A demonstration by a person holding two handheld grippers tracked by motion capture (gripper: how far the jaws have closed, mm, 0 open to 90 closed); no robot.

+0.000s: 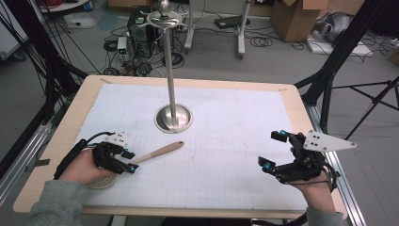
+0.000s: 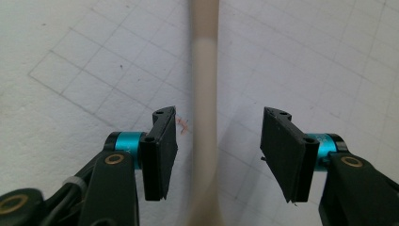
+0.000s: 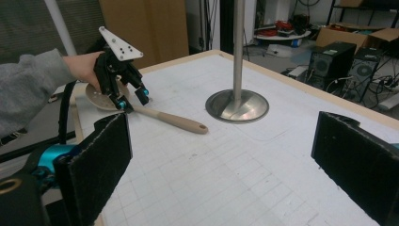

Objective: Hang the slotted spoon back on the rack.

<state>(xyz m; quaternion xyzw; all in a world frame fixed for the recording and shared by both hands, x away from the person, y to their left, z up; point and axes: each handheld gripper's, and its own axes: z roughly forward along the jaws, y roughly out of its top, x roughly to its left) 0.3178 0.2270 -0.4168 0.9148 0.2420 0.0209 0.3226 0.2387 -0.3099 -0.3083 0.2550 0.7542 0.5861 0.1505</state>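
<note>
A spoon with a beige handle point(image 1: 157, 152) lies flat on the white grid mat, its round head point(image 1: 101, 181) near the left front, under the person's left hand. My left gripper point(image 1: 130, 162) is open and low over the mat. Its jaws stand on either side of the handle point(image 2: 205, 94) without touching it, and the left gripper point(image 2: 219, 136) looks straight down on it. My right gripper point(image 1: 273, 150) is open and holds nothing at the right front. From the right gripper point(image 3: 228, 160) I see the spoon point(image 3: 174, 120) and the left gripper point(image 3: 131, 99) across the mat.
A tall metal stand point(image 1: 169, 61) rises from a round base point(image 1: 173, 117) at the middle back of the mat, just beyond the handle's tip. The table's wooden edge point(image 1: 61, 136) frames the mat. Tripod legs and cables lie on the floor around the table.
</note>
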